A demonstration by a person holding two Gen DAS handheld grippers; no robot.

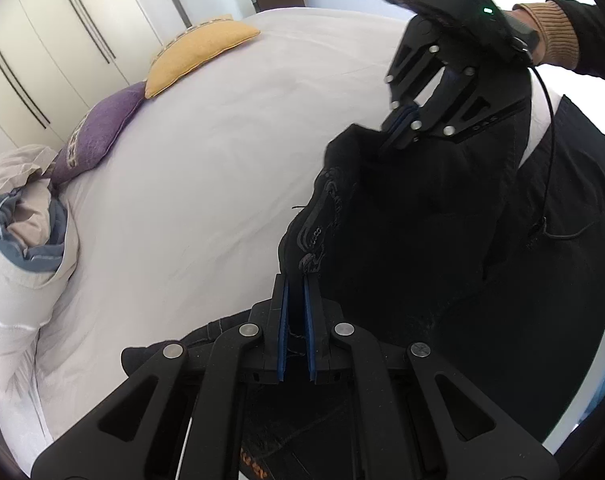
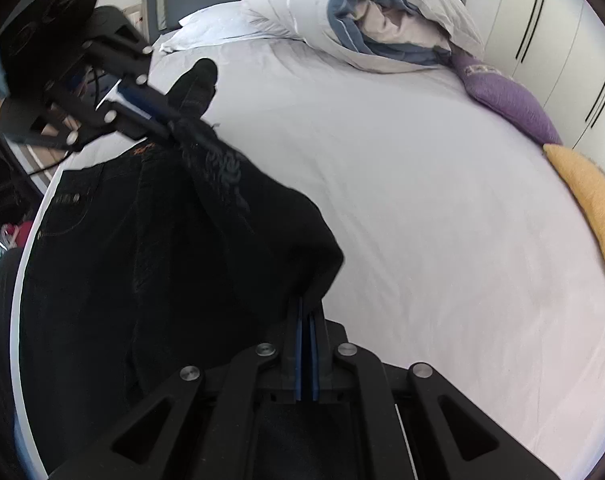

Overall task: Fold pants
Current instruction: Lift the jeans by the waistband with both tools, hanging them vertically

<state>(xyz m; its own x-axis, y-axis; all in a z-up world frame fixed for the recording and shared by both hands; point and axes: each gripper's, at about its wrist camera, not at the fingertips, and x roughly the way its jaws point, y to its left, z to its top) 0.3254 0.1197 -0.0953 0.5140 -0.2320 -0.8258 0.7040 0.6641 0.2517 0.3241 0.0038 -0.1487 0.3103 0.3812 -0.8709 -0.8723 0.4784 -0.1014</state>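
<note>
Black pants [image 1: 402, 216] with an embroidered waistband hang stretched between my two grippers above the near edge of the white bed [image 1: 222, 152]. My left gripper [image 1: 296, 280] is shut on one end of the waistband. My right gripper [image 1: 394, 128], seen up right in the left wrist view, is shut on the other end. In the right wrist view the pants [image 2: 150, 248] hang down to the left; my right gripper [image 2: 308, 300] pinches the cloth and my left gripper [image 2: 162, 114] holds the far end.
A purple cushion [image 1: 98, 136] and a yellow cushion [image 1: 198, 56] lie along the far side of the bed by white wardrobes [image 1: 42, 52]. A rolled duvet with pillows [image 2: 374, 28] sits at the head. The person's dark torso [image 1: 574, 208] stands close behind the pants.
</note>
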